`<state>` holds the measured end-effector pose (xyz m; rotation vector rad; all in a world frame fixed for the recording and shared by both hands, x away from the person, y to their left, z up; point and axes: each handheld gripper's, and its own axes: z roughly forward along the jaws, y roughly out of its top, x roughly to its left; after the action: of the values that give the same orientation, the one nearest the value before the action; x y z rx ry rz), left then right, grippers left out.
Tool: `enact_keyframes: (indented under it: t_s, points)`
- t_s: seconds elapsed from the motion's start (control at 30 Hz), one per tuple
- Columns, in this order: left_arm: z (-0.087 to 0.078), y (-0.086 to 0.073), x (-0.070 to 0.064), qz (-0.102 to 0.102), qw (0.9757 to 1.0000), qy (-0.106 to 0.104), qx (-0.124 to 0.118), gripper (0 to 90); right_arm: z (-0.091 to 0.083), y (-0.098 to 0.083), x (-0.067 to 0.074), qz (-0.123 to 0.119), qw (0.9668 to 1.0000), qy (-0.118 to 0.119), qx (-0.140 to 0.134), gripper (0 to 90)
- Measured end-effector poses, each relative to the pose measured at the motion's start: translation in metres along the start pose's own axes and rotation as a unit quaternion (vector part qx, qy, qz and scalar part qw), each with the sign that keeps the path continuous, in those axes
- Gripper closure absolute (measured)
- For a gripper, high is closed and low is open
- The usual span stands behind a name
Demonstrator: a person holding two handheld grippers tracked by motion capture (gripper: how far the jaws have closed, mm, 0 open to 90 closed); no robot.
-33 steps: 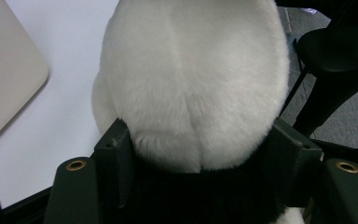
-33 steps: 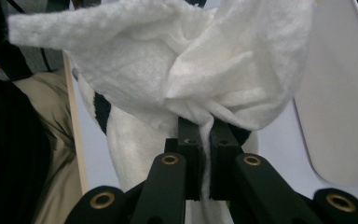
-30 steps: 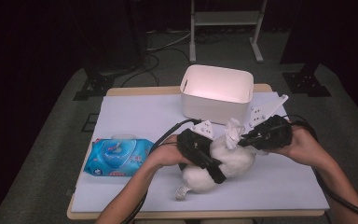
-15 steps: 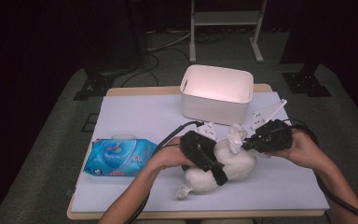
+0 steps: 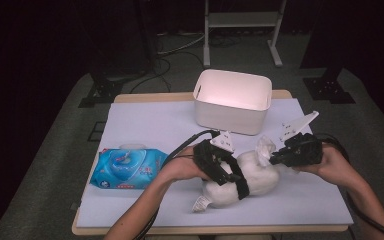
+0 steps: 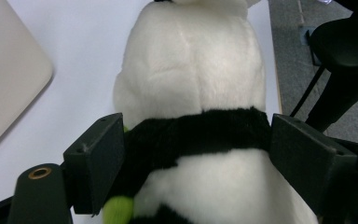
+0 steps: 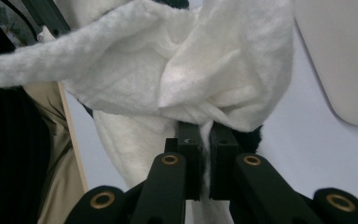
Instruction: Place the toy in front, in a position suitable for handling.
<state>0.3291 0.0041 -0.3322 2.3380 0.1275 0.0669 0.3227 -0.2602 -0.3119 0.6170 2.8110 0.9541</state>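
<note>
now plush panda (image 6: pixel 191 93) between left gripper (image 6: pixel 196 154) pads

White bin (image 5: pixel 232 102) at table's (image 5: pixel 145 125) far edge; blue wipes pack (image 5: pixel 127 167) near left edge.

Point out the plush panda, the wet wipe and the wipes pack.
plush panda (image 6: pixel 191 88), left gripper view, on its white back above the black band.
wet wipe (image 7: pixel 168 60), right gripper view, on the bunched cloth above the fingers.
wipes pack (image 5: pixel 127 167), high view, on its blue top face.
</note>
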Motion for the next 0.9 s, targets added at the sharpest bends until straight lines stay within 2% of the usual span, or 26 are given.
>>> enact_keyframes:
  t_s: [0.13, 0.2, 0.3, 0.43, 0.6, 0.73, 0.8, 0.9]
  points:
    - [-0.003, -0.002, -0.003, 0.000, 0.9999, 0.008, 0.013, 16.0, 0.002, -0.010, -0.002, 0.015, 0.9999, 0.000, 0.003, 85.5]
    - [-0.005, -0.003, -0.005, 0.005, 0.9999, 0.007, 0.008, 16.0, 0.003, -0.016, -0.004, 0.023, 0.9997, 0.002, 0.002, 85.5]
    - [-0.007, -0.004, -0.005, 0.004, 0.9997, 0.014, 0.021, 15.2, 0.005, -0.024, -0.005, 0.031, 0.9995, 0.001, 0.007, 85.5]
    - [-0.008, -0.006, -0.004, -0.002, 0.9997, 0.009, 0.024, 14.2, 0.005, -0.034, -0.008, 0.043, 0.9989, 0.014, -0.007, 85.6]
    - [-0.011, -0.008, -0.005, -0.004, 0.9994, 0.014, 0.032, 13.0, 0.007, -0.041, -0.008, 0.053, 0.9982, 0.025, -0.011, 85.6]
    - [-0.008, -0.012, -0.006, -0.008, 0.9995, 0.004, 0.029, 15.8, 0.005, -0.043, -0.006, 0.049, 0.9985, 0.024, -0.007, 85.5]
    - [-0.006, -0.013, -0.005, -0.012, 0.9996, -0.004, 0.024, 16.2, 0.002, -0.040, -0.004, 0.040, 0.9991, 0.016, -0.003, 85.5]
    - [-0.004, -0.013, -0.004, -0.012, 0.9998, -0.005, 0.018, 16.5, -0.001, -0.033, -0.001, 0.029, 0.9995, 0.004, 0.008, 85.5]
